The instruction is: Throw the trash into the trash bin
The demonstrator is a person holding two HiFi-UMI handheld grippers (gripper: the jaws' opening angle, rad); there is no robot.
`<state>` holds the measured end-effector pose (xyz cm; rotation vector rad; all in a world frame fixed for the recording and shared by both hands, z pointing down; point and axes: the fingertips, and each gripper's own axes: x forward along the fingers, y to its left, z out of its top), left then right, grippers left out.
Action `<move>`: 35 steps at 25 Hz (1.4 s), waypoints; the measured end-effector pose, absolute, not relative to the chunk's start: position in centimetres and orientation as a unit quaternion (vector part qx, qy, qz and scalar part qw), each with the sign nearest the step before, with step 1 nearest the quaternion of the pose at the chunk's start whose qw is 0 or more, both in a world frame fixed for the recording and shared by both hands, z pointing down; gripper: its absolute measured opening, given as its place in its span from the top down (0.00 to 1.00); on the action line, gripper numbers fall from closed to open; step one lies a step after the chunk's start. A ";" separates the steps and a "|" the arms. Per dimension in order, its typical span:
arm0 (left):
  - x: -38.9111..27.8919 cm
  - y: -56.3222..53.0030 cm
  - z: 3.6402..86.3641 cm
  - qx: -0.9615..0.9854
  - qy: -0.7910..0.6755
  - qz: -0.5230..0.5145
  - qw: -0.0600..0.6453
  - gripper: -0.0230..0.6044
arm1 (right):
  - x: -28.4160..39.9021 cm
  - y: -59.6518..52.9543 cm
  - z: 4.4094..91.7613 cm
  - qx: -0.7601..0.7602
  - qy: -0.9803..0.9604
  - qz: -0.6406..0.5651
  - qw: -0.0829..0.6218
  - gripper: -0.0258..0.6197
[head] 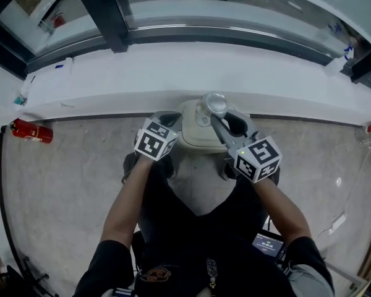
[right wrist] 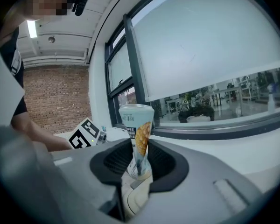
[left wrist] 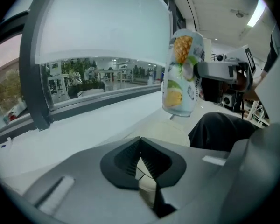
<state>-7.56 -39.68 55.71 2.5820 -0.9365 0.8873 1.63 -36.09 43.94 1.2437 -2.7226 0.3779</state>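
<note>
Cream bin sits by the ledge, extinguisher well left. Right gripper pinches the can above the bin; left gripper's jaws are pressed together.

Can: metal, shiny bare silver top, glossy printed wrap on the sides. Trash bin lid: cream plastic, smooth, low sheen. Fingers: black ribbed pads, matt. Floor: grey speckled, smooth. Brick wall: rough, matt.
</note>
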 end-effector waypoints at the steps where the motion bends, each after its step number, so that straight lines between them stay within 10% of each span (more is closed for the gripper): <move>1: -7.7 -39.8 56.5 0.886 -0.316 0.315 0.128 0.95 | 1.4 -36.3 44.1 0.410 -0.901 0.124 0.064 0.81; 35: -9.5 -40.7 67.1 0.846 -0.295 0.410 0.171 0.96 | 0.8 -32.8 38.1 0.416 -0.906 0.061 0.053 0.81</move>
